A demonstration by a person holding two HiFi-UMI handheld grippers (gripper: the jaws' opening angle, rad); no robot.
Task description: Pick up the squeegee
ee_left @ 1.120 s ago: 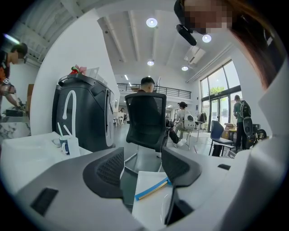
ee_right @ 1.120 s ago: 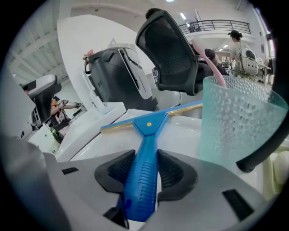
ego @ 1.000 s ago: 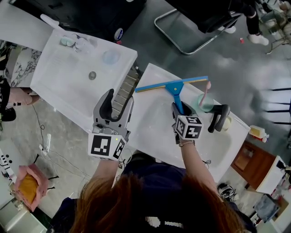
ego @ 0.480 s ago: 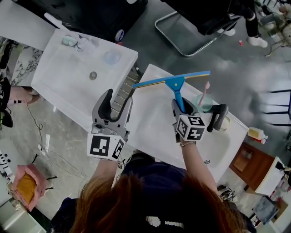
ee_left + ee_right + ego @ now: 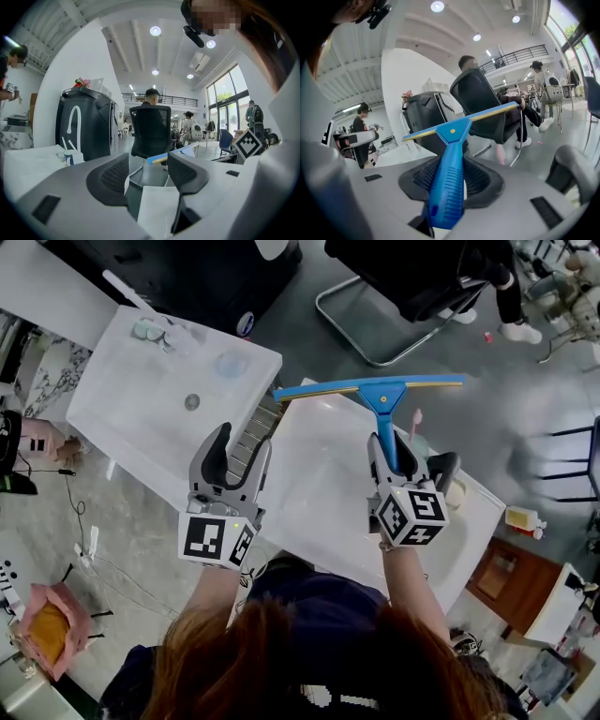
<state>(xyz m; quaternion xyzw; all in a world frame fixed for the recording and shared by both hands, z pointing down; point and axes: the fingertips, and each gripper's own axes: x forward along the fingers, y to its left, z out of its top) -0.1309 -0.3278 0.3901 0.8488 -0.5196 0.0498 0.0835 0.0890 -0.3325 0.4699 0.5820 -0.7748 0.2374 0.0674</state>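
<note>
Pickup looks basically done. The squeegee (image 5: 386,392) is clear of the white table (image 5: 319,493), up in the air with its long blade crosswise out past the far edge. In the right gripper view there's nothing under the blade but an office chair (image 5: 485,110) and the room behind it, so it doesn't seem to be resting on anything. My guess is all that's left is keeping it steady, or taking it wherever it goes next.

The right gripper (image 5: 394,448) has its jaws about half spread and clamped on the ribbed blue handle, one pad on each side. The handle runs straight out between them, with the head and blade well beyond the tips. The grip looks centred, no obvious tilt.

The left gripper (image 5: 244,442) hangs off to the side over the gap between the two tables, jaws spread, nothing between them, touching nothing.
</note>
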